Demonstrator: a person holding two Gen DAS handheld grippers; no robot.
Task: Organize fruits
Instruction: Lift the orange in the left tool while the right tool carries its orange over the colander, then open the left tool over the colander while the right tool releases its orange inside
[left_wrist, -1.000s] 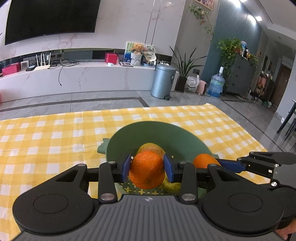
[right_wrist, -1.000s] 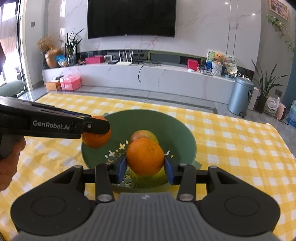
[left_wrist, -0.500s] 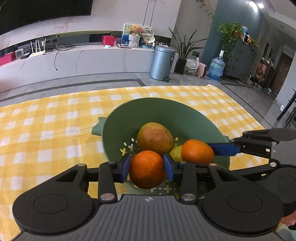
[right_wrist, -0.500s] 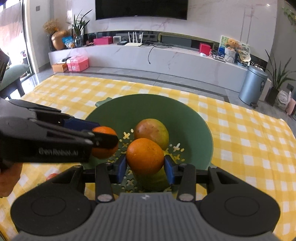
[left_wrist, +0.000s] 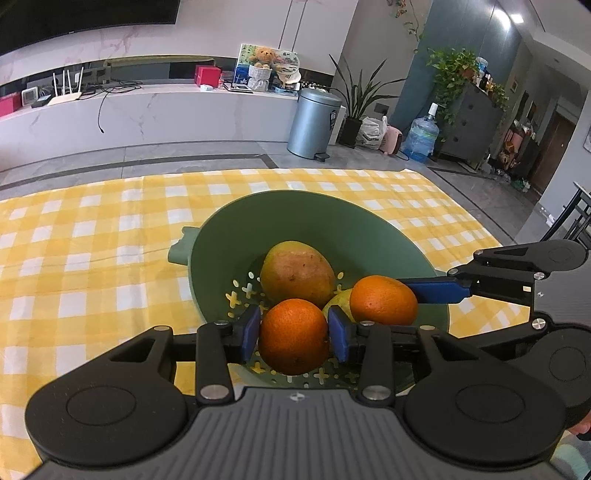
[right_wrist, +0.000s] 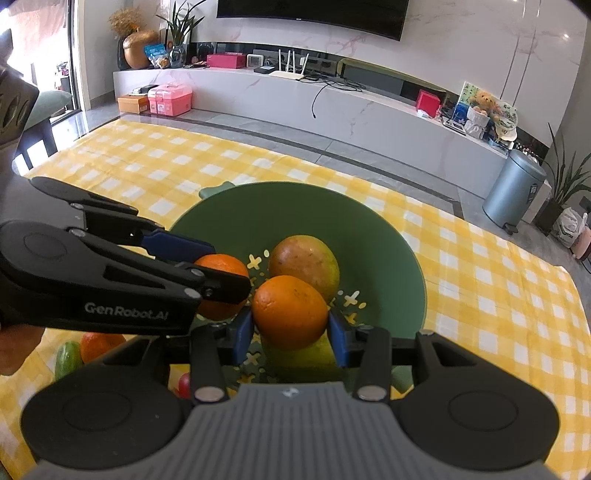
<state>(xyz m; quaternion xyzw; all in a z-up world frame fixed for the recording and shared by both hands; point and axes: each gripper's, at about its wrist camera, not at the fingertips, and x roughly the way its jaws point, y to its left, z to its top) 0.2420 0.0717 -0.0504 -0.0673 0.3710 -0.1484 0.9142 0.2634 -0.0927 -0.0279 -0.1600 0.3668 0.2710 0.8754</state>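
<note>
A green colander bowl (left_wrist: 295, 195) (right_wrist: 295, 188) stands on the yellow checked cloth and holds a mango (left_wrist: 295, 273) (right_wrist: 304, 262) and a yellow-green fruit (left_wrist: 340, 302). My left gripper (left_wrist: 294, 332) hangs over the bowl's near side with an orange (left_wrist: 293, 336) between its blue pads. Its jaws are opening, though the pads still look to touch the peel. My right gripper (right_wrist: 290, 325) is shut on a second orange (right_wrist: 290, 312) (left_wrist: 384, 301), just right of the first and above the yellow-green fruit. Seen from the right wrist, the left gripper (right_wrist: 221, 280) comes in from the left.
On the checked tablecloth (left_wrist: 92, 258) left of the bowl lie another orange (right_wrist: 96, 345), a green fruit (right_wrist: 68, 358) and a red fruit (right_wrist: 184, 382), partly hidden by the grippers. A person's hand (right_wrist: 18, 350) holds the left gripper. The floor begins past the cloth's far edge.
Both grippers have tipped downward over the bowl, bringing the mango into plain view. The right gripper's orange has come closer to the left one. Both oranges stay between their pads.
</note>
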